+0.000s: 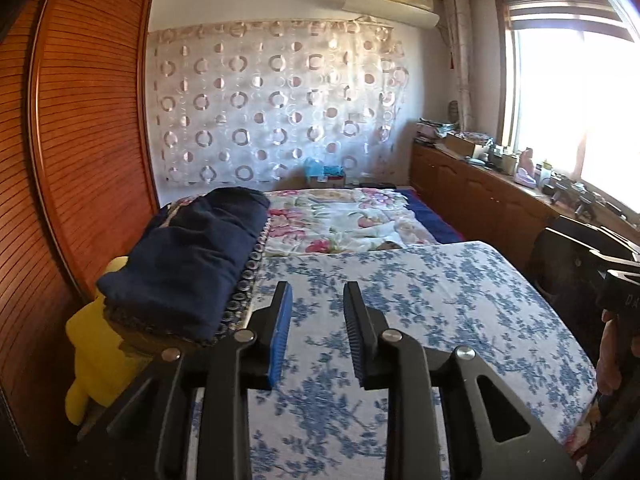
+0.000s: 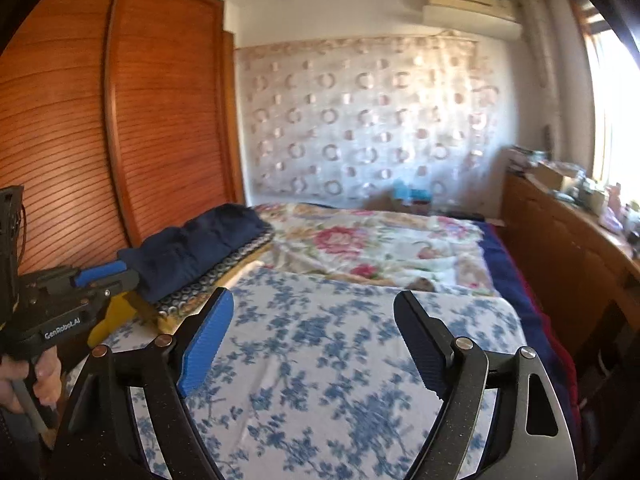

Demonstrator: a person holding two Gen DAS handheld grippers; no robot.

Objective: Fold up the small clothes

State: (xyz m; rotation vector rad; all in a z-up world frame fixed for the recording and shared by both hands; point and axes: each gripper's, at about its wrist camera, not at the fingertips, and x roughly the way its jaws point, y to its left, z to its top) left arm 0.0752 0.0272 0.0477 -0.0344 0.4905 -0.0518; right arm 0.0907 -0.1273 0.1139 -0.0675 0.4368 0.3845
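A folded dark navy garment (image 1: 192, 256) (image 2: 200, 240) lies on a ring-patterned pad at the left side of the bed. My left gripper (image 1: 318, 292) hovers over the blue-flowered white sheet (image 1: 420, 300) just right of the garment, its jaws a narrow gap apart with nothing between them. In the right wrist view the left gripper (image 2: 122, 274) points at the near end of the navy garment, without touching it. My right gripper (image 2: 315, 296) stands wide open above the flowered sheet (image 2: 320, 360), holding nothing.
A wooden slatted wardrobe (image 1: 80, 140) lines the left side. A yellow plush toy (image 1: 96, 356) sits between the wardrobe and the bed. A pink-flowered quilt (image 1: 340, 220) covers the far bed. A cluttered wooden cabinet (image 1: 480, 192) runs under the window on the right.
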